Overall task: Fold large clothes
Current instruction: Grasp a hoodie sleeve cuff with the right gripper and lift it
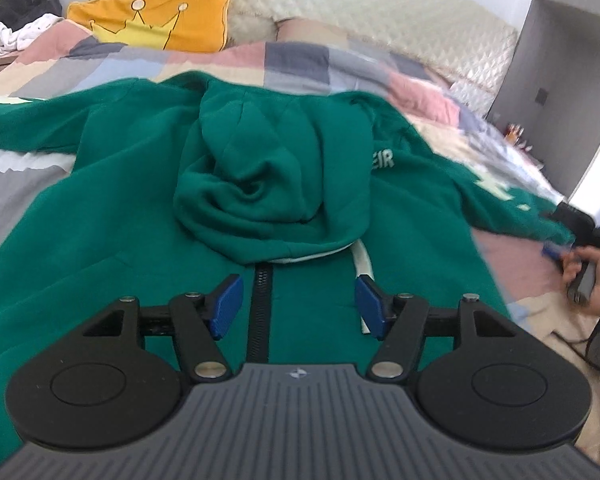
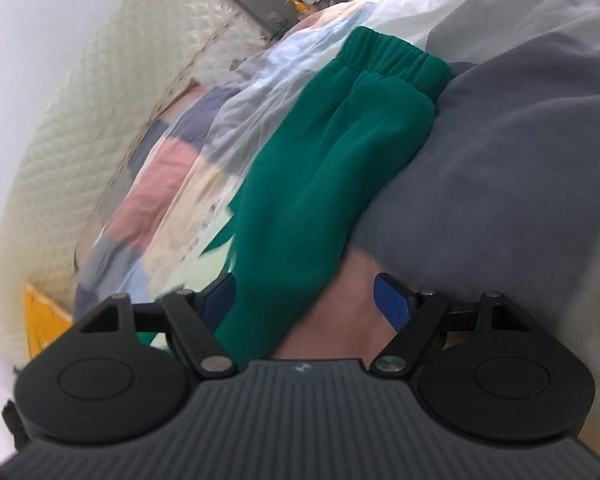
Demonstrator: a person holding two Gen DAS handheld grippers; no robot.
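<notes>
One garment, a green hoodie, lay spread front-up across the patchwork quilt of the bed in the left wrist view, filling the middle of the frame; its hood was flopped down over the chest, the zipper ran down at lower centre, and both sleeves reached out toward the left and right edges, so no fold looked made yet; the left gripper hung over the zipper with its blue pads set wide apart and nothing between them; at the right edge a hand held the other tool near the sleeve end.

In the right wrist view, tilted and blurred, the right sleeve ran from lower centre to its ribbed cuff at upper centre; the right gripper stood wide, the sleeve passing by its left pad without being pinched; I judged the task barely begun, with sleeves, hood and body all left to fold.
</notes>
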